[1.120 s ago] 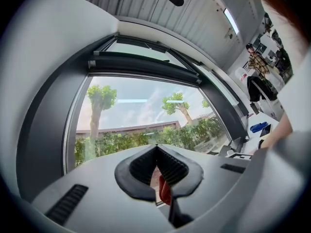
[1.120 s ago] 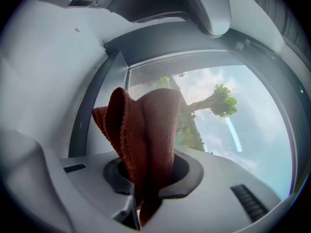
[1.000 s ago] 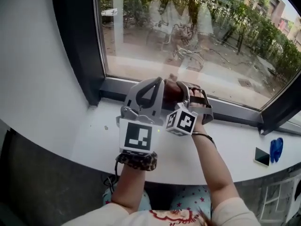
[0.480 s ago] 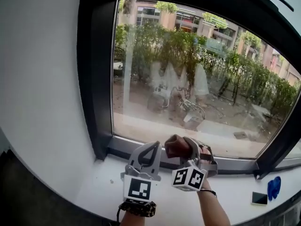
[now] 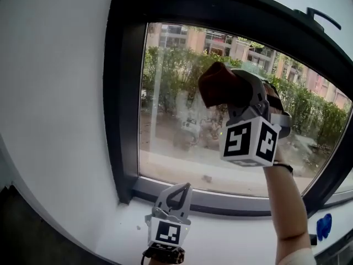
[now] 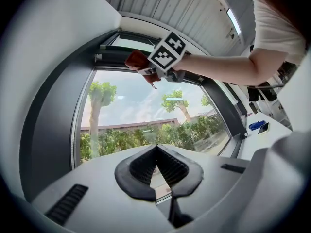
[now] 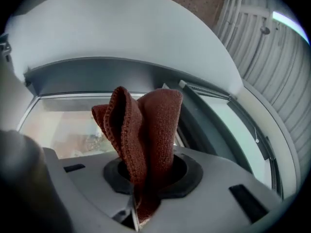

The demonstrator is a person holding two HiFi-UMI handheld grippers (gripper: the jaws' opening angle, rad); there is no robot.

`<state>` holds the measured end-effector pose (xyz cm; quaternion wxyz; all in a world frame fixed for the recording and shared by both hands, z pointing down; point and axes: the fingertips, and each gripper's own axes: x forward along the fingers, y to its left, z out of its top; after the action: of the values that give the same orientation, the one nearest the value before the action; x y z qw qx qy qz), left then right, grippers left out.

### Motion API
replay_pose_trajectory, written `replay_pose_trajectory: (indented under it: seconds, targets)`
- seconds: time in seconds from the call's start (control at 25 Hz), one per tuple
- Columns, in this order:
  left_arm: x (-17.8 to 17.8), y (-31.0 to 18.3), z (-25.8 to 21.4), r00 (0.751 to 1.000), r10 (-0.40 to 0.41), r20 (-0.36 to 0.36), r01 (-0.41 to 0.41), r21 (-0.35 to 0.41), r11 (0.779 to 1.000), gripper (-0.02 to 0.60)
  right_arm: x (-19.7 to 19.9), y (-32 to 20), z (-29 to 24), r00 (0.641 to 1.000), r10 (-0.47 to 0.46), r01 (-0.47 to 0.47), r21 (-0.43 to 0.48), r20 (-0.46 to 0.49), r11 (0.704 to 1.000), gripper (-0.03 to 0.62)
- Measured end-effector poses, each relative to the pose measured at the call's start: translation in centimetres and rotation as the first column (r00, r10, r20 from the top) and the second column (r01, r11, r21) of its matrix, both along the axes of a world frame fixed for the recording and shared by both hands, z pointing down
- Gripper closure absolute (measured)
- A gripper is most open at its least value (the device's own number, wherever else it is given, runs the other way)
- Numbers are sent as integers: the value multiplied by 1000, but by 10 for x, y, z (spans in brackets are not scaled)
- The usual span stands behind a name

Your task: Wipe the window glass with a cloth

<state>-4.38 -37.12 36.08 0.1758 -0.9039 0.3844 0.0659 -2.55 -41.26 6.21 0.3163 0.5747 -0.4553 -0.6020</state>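
A folded reddish-brown cloth (image 5: 216, 84) is held up in front of the window glass (image 5: 176, 120), in its upper middle. My right gripper (image 5: 234, 93) is shut on the cloth (image 7: 138, 125), which sticks up from between the jaws. I cannot tell whether the cloth touches the pane. My left gripper (image 5: 175, 196) rests low on the white sill (image 5: 231, 242), jaws shut with nothing between them. In the left gripper view the jaws (image 6: 156, 171) point up at the glass (image 6: 146, 115), and the cloth (image 6: 141, 64) shows above with the right gripper.
A dark window frame (image 5: 121, 109) surrounds the glass, with white wall (image 5: 49, 104) to the left. A window handle (image 5: 322, 14) sits at the upper right. A blue object (image 5: 324, 225) lies on the sill at the far right.
My right gripper has risen with the cloth from the sill up to the upper middle of the glass. The left gripper has stayed low on the sill.
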Motion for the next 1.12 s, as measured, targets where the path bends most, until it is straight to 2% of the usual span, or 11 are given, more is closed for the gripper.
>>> replay_pose_trajectory:
  seconds: [0.08,0.2,0.36,0.44,0.6,0.72,0.84,1.0,1.12]
  targets:
    - [-6,-1,-1,1000,-6,-2,6,2,1000,563,-13,-5,-33,999,20,-17,62,-45,998,513]
    - [-18,-6,2,1000,-22,0,22,-9,1000,564,-25,-15,-63,986,97,-78,143,-137,987,513]
    - [-23,-11,5,1000,-15,-26,14,-30,999,563,-29,-28,-83,988,121,-105,157,-97,982,513]
    - [-25,-9,1,1000,-12,-25,11,-15,1000,563,-29,-34,-85,986,138,-123,153,-93,981,513]
    - [-29,-11,1,1000,-18,-20,18,-3,1000,563,-26,-47,-76,974,180,-163,126,-135,979,513]
    - [-30,-10,1,1000,-25,-13,25,2,1000,563,-21,-51,-66,975,178,-163,115,-136,980,516]
    - [-30,-11,-1,1000,-29,-3,29,7,1000,563,-23,-50,-54,977,159,-145,103,-140,984,516]
    - [-25,-6,-9,999,-7,-50,7,3,1000,563,-21,-51,-18,979,141,-135,51,-147,989,516]
    - [-25,-4,-14,999,-8,-51,9,19,1000,563,-23,-52,18,987,106,-106,8,-122,994,516]
